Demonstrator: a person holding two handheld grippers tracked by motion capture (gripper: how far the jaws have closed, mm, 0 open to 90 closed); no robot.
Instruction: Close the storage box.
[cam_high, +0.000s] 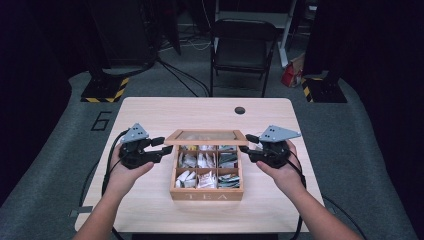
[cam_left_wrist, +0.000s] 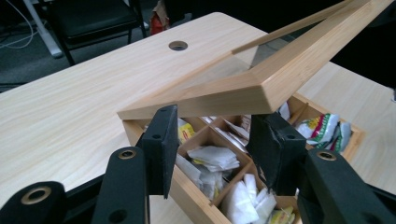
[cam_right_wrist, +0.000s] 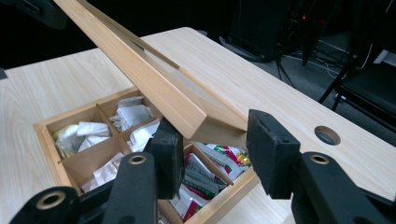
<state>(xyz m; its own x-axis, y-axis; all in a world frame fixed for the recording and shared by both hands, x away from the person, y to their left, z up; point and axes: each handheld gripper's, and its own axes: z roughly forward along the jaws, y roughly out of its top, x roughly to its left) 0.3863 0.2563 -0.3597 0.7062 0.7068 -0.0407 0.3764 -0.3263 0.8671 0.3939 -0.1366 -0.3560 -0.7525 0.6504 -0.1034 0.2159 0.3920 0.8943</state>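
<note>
One tea box (cam_high: 206, 194), six compartments, two grippers, one chair (cam_high: 243, 47).

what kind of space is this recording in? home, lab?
Probably a lab or recording studio, not a home: dark curtained surrounds, hazard-striped stand bases on grey carpet, cables across the floor, and a lone folding chair behind the wooden table with the tea box.

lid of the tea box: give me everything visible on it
The lid is a light wooden frame with mitred corners around a clear pane. It is raised, tilted up over the open tea box with its far edge low at the box's back. The left hand-held gripper and right hand-held gripper each have open jaws straddling a front corner of the lid; whether the pads touch the wood cannot be told. Tea bags lie in the compartments below.
</note>
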